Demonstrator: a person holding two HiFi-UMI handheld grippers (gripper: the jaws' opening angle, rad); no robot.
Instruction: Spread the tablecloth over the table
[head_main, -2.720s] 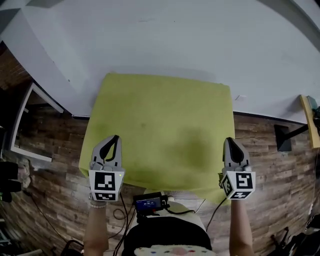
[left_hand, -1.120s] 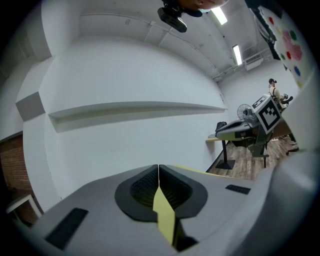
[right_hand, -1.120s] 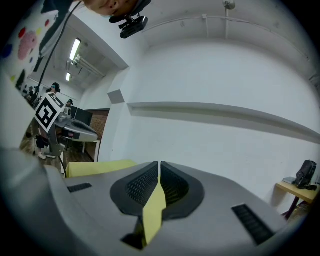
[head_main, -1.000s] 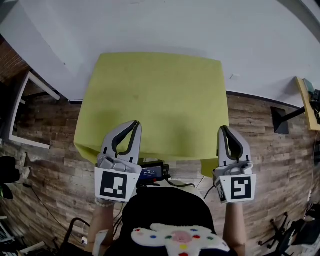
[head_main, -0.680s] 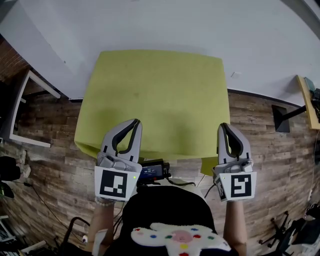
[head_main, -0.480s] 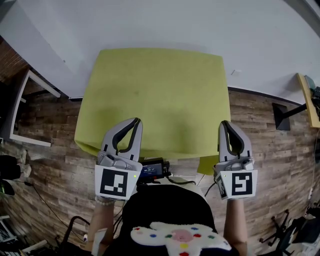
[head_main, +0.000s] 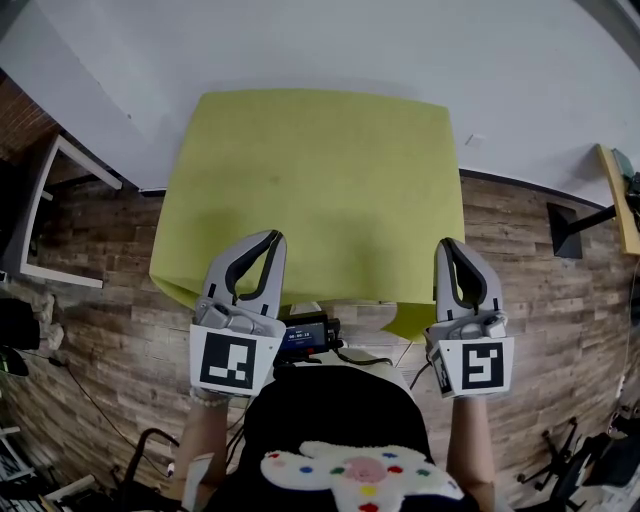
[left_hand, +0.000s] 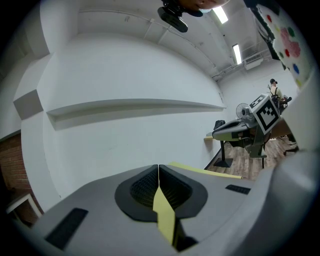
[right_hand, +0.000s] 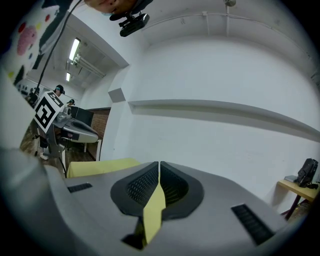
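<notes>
Pinching the near hem of the tablecloth (head_main: 320, 190) at both corners, we hold the left gripper (head_main: 270, 240) and right gripper (head_main: 449, 246) clamped shut on the yellow fabric and well apart, so the sheet is taut and flat rather than bunched. It stretches toward the white wall (head_main: 320, 50), hiding the worktop beneath; only the near edge, we judge, needs lowering.

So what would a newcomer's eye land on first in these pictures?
The bright yellow-green tablecloth fills the middle of the head view, set against the white wall and the wooden floor. Next come the left gripper and right gripper at its near edge, one toward each side, each shut on a pinch of the cloth.
</notes>
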